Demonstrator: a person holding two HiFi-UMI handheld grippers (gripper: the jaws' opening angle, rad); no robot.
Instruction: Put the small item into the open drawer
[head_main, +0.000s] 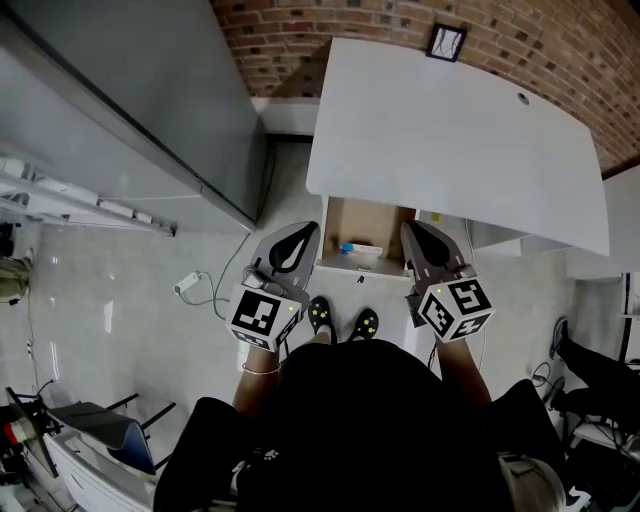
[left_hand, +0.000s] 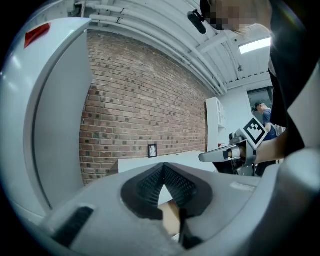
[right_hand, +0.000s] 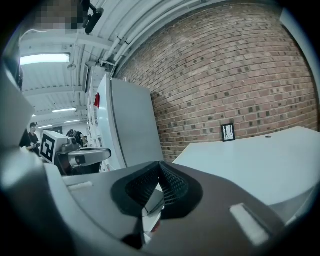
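Observation:
Under the white desk (head_main: 450, 140) an open drawer (head_main: 385, 222) shows its brown wooden inside. A small white and blue item (head_main: 358, 248) lies in it near the front edge. My left gripper (head_main: 308, 233) hovers just left of the drawer front, jaws shut with nothing between them. My right gripper (head_main: 409, 232) hovers at the drawer's right front, shut and empty too. In the left gripper view the ribbed pads (left_hand: 172, 181) meet at the tip, with the right gripper (left_hand: 227, 154) beyond. In the right gripper view the pads (right_hand: 170, 183) also touch, and the left gripper (right_hand: 80, 156) shows at the left.
A tall grey cabinet (head_main: 130, 90) stands at the left against the brick wall (head_main: 290, 30). A small framed picture (head_main: 446, 42) leans at the desk's back. A plug and cable (head_main: 190, 285) lie on the floor. My shoes (head_main: 340, 320) are below the drawer. A chair (head_main: 110, 430) is lower left.

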